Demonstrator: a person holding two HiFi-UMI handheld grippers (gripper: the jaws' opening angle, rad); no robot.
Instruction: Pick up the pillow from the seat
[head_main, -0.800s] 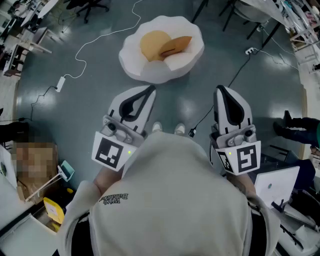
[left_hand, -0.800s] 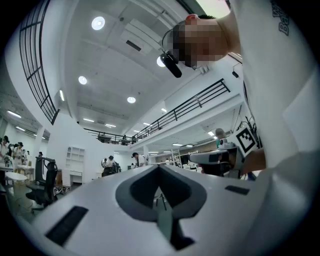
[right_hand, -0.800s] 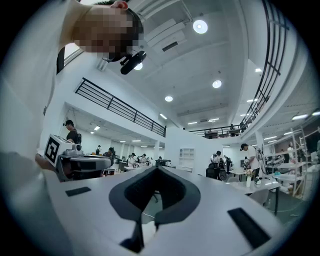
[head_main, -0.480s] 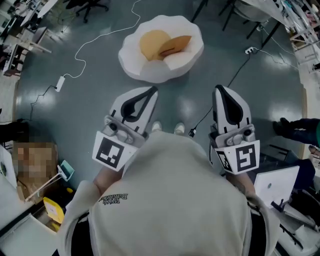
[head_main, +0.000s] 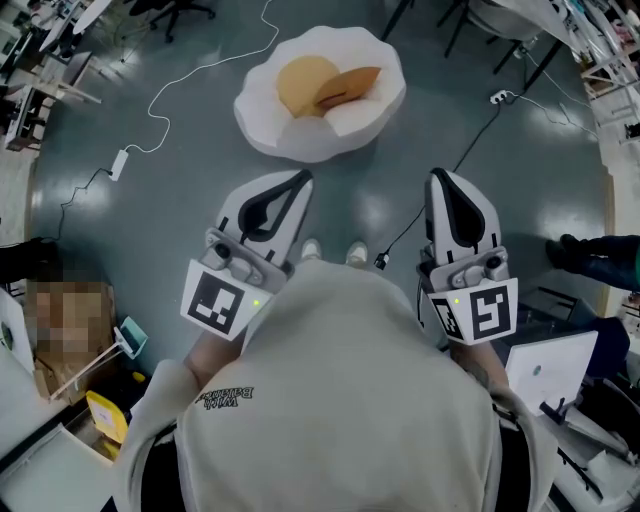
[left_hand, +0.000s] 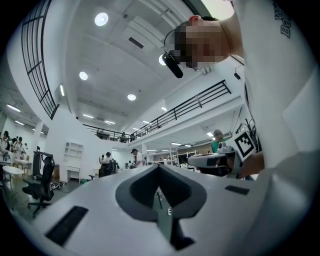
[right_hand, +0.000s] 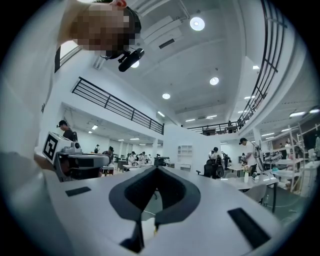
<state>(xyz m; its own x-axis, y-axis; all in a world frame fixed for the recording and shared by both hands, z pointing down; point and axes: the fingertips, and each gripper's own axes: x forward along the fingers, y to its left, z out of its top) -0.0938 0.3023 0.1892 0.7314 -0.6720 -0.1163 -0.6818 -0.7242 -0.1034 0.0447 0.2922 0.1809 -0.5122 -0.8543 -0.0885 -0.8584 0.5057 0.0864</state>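
A white, scalloped round seat (head_main: 268, 125) stands on the grey floor at the top of the head view. In it lie a round yellow cushion (head_main: 300, 84) and an orange-brown pillow (head_main: 352, 86) leaning against it on the right. My left gripper (head_main: 300, 180) and right gripper (head_main: 441, 180) are held close to the person's chest, side by side, pointing at the seat and well short of it. Both are shut with nothing in them. In the left gripper view the left gripper (left_hand: 159, 169) faces a large hall, and so does the right gripper (right_hand: 158, 170) in the right gripper view.
White cables run across the floor to power strips (head_main: 119, 165) (head_main: 499, 99). The person's shoes (head_main: 334, 251) stand between the grippers. A cardboard box (head_main: 60, 340) is at the left. A white panel (head_main: 552, 368) and another person's leg (head_main: 596, 256) are at the right.
The seat sits slightly higher and further left in the head view. Both grippers keep the same pose and stay shut.
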